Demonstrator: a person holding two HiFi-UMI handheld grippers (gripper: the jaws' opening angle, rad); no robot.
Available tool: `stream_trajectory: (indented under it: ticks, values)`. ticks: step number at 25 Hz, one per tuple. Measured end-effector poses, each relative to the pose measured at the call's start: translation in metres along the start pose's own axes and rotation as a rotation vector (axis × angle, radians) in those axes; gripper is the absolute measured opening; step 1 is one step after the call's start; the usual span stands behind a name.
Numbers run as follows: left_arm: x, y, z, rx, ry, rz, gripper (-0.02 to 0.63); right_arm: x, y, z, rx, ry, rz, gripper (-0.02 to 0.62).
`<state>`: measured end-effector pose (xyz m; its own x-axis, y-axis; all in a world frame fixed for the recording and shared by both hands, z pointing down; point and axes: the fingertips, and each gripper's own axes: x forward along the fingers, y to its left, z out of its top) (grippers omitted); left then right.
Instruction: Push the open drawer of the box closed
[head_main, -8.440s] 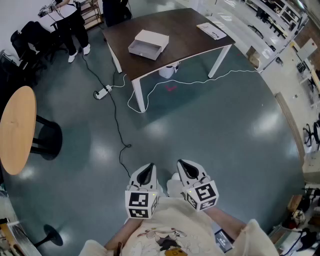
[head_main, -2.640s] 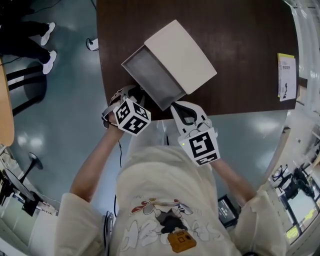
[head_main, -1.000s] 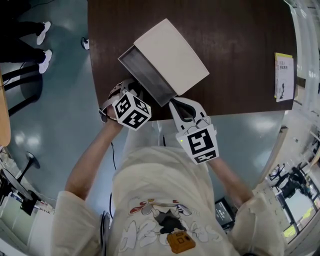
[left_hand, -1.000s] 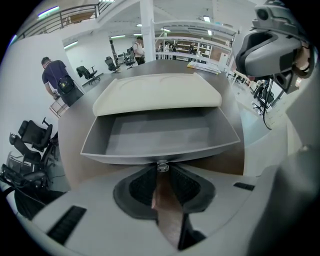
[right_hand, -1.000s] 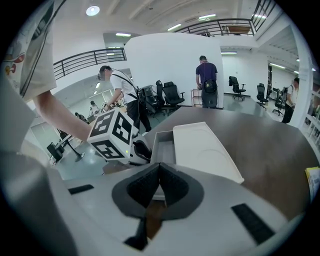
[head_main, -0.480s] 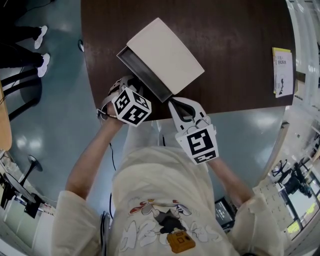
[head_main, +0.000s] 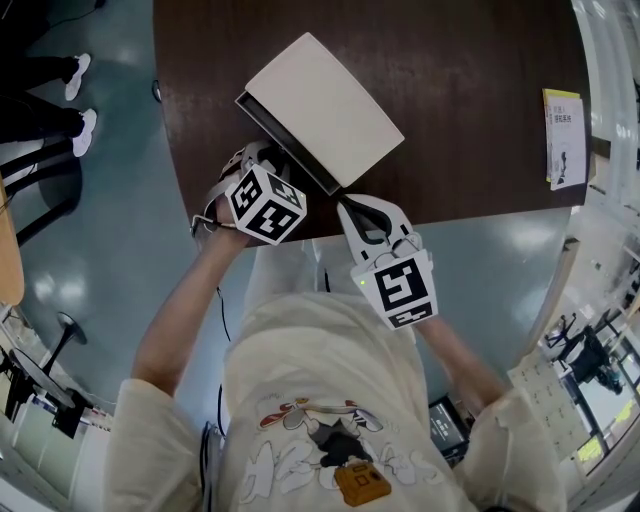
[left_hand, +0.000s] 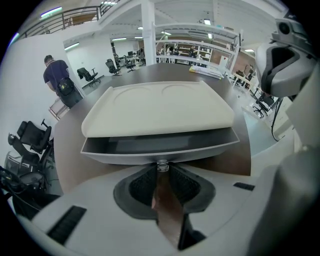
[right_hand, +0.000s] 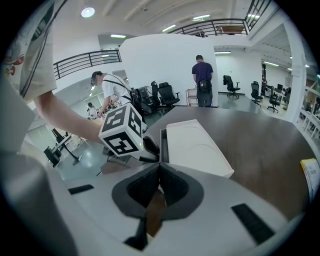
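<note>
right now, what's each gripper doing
left gripper: closed on the drawer knob
right gripper: closed, holding nothing, tips near the box

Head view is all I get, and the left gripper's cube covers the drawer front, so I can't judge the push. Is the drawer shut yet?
Observer: Not yet. The left gripper view shows the drawer ajar, with a dark slot under the top of the box.
Operator: What is the left gripper touching?
Observer: The left gripper has its tips closed on a small knob at the middle of the drawer front.
Operator: And the right one?
Observer: The right gripper is shut and empty in its own view, with its tips pointing at the drawer's near end.
</note>
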<state>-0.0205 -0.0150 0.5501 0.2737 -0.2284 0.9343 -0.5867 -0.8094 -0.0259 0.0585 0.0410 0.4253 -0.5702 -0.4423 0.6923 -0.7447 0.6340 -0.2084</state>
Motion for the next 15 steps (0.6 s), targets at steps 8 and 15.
stream_trajectory:
  ticks: [8, 15]
  values:
    - [0.005, 0.0, 0.01, -0.006, -0.016, 0.001, 0.075, -0.001, -0.002, -0.004, 0.01, 0.001, -0.004, 0.006]
    - [0.005, 0.001, 0.016, -0.019, -0.028, -0.006, 0.075, -0.005, -0.002, -0.002, 0.012, -0.002, -0.017, 0.006]
